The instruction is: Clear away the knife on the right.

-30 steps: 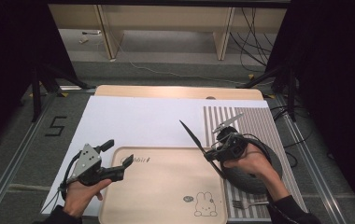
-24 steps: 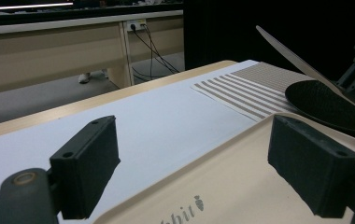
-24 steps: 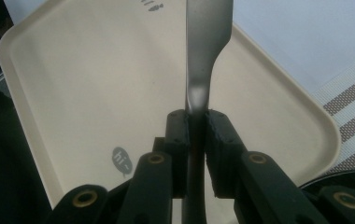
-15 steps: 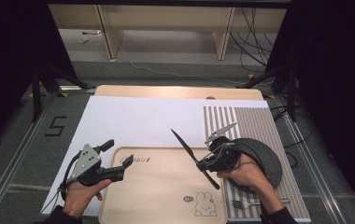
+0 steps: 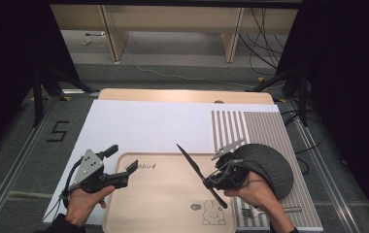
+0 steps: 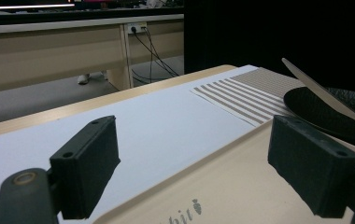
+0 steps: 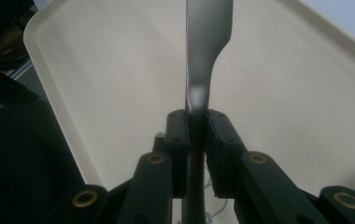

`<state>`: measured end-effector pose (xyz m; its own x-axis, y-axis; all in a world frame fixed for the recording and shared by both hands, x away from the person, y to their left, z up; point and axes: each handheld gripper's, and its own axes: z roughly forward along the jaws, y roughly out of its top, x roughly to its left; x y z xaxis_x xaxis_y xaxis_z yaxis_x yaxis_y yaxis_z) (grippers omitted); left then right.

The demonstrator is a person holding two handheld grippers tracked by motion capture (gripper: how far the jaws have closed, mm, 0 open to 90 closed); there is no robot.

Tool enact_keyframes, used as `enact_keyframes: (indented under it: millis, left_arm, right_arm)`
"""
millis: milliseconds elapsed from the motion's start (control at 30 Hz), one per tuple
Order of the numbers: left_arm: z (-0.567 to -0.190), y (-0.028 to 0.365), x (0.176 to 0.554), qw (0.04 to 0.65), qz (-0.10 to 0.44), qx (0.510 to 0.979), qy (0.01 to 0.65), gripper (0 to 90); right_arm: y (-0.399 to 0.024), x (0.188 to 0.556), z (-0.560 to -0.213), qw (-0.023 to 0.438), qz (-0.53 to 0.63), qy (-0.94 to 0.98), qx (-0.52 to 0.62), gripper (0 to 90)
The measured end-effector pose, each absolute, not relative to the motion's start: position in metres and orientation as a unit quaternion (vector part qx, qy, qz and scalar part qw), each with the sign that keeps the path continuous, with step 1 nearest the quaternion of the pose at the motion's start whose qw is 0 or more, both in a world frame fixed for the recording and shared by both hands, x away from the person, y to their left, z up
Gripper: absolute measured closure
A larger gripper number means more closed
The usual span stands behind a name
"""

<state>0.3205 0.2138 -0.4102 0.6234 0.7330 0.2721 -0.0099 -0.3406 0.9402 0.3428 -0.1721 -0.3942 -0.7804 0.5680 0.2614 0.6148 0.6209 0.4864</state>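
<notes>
My right gripper is shut on a dark table knife, holding it near its middle above the beige tray. The blade slants up and to the left; the handle end points down toward the rabbit print. In the right gripper view the knife runs straight up from between the closed pads of my right gripper over the tray. My left gripper is open at the tray's left corner, with nothing between the jaws of the left gripper. From there the knife appears at far right.
A black plate lies on a striped placemat at the right, with a fork near the front edge. A white sheet covers the wooden table. Desk legs and cables stand beyond the far edge.
My right gripper has carried the knife leftward from beside the plate to over the tray, and the knife has tilted. The left gripper has stayed put.
</notes>
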Motion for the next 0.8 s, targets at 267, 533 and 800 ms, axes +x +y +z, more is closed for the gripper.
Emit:
enact_keyframes:
  millis: [267, 533, 800]
  left_arm:
    - [-0.41, 0.214, 0.32, 0.521, 0.357, 0.735, 0.247, 16.1]
    - [-0.41, 0.214, 0.32, 0.522, 0.357, 0.734, 0.248, 16.0]
    - [-0.41, 0.214, 0.321, 0.519, 0.357, 0.737, 0.244, 16.0]
  right_arm:
    - [-0.173, 0.333, -0.4, 0.047, -0.284, -0.894, -0.344, 80.6]
    - [-0.171, 0.327, -0.408, 0.055, -0.269, -0.894, -0.355, 80.5]
    - [-0.167, 0.325, -0.417, 0.06, -0.248, -0.898, -0.358, 80.5]
